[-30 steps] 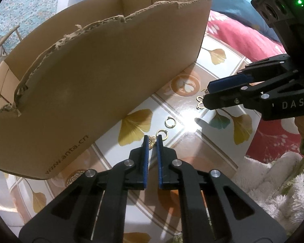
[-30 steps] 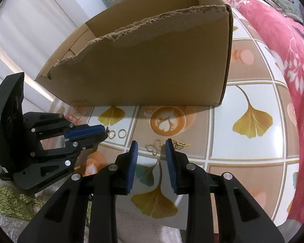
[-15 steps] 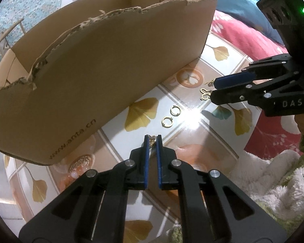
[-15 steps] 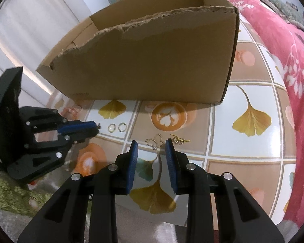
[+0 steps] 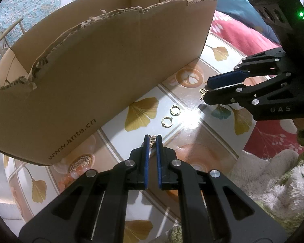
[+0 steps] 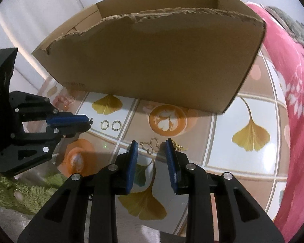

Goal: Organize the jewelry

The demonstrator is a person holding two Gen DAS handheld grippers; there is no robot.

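My right hand-held gripper point(image 6: 151, 151) is hanging partly open, holding nothing. The gold openwork butterfly pendant point(image 6: 151, 146) is lying flat on the worktop point(image 6: 253, 162) just ahead of its tips, in line with the gap, long axis slanting across it. My left hand-held gripper point(image 5: 152, 140) is sitting well aside, clamping a small bronze butterfly charm point(image 5: 152, 139). Two gold hoops point(image 6: 111, 125) are lying between us, before the cardboard box point(image 6: 152, 60).

My left wrist camera looks steeply down past its left gripper point(image 5: 152, 139); my right does likewise past its right gripper point(image 6: 151, 148). Both sit close above the counter point(image 6: 251, 162), sharing the cardboard box point(image 5: 103, 64) and two gold rings point(image 5: 171, 115).
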